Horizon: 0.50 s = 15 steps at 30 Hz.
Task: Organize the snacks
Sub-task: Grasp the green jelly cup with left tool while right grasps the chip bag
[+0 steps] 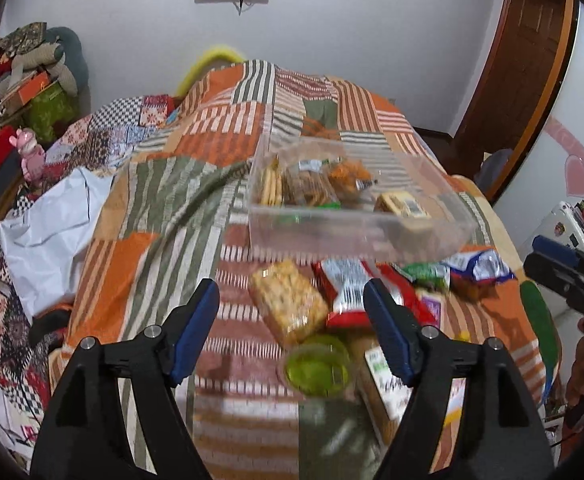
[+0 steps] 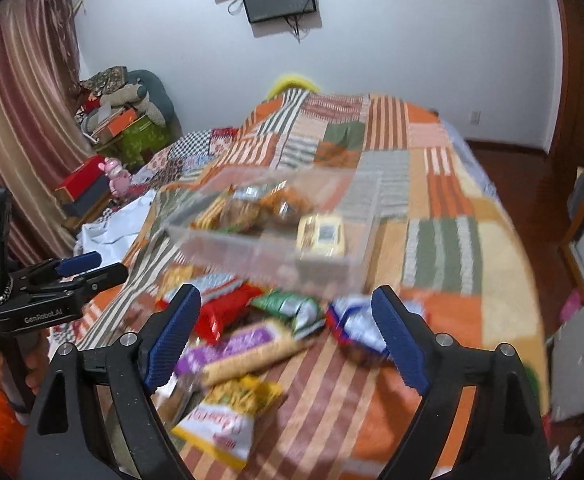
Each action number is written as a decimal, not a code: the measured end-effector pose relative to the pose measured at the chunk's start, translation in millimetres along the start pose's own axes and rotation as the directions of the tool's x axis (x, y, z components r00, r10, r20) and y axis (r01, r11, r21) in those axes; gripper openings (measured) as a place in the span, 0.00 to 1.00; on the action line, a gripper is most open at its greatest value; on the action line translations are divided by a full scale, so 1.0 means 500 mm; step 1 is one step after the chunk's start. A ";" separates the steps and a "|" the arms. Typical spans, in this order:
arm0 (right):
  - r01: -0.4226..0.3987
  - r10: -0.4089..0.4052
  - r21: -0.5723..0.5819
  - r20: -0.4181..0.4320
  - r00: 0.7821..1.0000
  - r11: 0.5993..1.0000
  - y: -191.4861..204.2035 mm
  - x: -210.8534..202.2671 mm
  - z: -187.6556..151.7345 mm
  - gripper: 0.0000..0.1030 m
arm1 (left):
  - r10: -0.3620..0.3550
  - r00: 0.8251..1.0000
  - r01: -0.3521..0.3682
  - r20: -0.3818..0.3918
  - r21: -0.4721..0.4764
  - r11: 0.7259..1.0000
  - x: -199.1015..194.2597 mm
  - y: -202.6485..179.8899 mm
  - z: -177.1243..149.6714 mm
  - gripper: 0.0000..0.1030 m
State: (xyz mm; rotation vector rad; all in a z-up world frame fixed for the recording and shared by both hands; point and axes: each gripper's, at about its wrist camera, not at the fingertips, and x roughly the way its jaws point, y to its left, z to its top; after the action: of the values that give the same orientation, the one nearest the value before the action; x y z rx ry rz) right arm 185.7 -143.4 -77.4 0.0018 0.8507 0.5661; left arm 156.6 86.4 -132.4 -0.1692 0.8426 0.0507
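Snack packets are seen heaped on a striped patchwork bedspread before a clear rectangular plastic bin.

The left gripper and right gripper are held with jaws wide and nothing between the ribbed blue pads. Inside the bin, crinkled biscuit packets and a yellow box are seen. Below it lie a glossy red foil packet, a clear cracker pack and a round green cup; lettering is blurred beyond reading.

white wall, patchwork bedspread
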 end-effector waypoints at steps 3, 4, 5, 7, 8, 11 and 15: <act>-0.008 0.009 0.013 -0.039 0.999 1.000 0.006 0.012 -0.027 0.83 | -0.005 1.000 0.005 -0.013 0.000 1.000 -0.004 0.000 -0.028 0.72; -0.009 0.010 0.014 -0.053 0.999 1.000 0.008 0.017 -0.037 0.83 | -0.007 1.000 0.007 -0.017 0.000 1.000 -0.005 -0.001 -0.036 0.72; -0.009 0.010 0.014 -0.064 0.998 1.000 0.010 0.019 -0.046 0.83 | -0.009 1.000 0.009 -0.021 0.001 1.000 -0.007 -0.001 -0.042 0.72; -0.009 0.010 0.013 -0.087 0.996 1.000 0.015 0.027 -0.064 0.83 | -0.013 1.000 0.013 -0.028 0.003 1.000 -0.008 -0.002 -0.053 0.72; -0.010 0.011 0.014 -0.096 0.995 1.000 0.019 0.030 -0.072 0.83 | -0.013 0.999 0.013 -0.029 0.006 1.000 -0.009 -0.004 -0.058 0.72; -0.011 0.012 0.006 -0.133 0.991 1.000 0.028 0.047 -0.095 0.83 | -0.017 0.999 0.018 -0.039 0.009 1.000 -0.008 -0.006 -0.074 0.72; -0.024 0.023 -0.002 -0.188 0.982 1.000 0.043 0.072 -0.121 0.83 | -0.025 0.998 0.026 -0.062 0.016 1.000 0.001 -0.011 -0.091 0.72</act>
State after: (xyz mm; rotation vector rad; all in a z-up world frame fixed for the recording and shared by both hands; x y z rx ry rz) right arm 151.6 -121.3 -138.6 -0.0457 1.0345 0.5968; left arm 124.1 73.4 -161.6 -0.1665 0.9021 0.0142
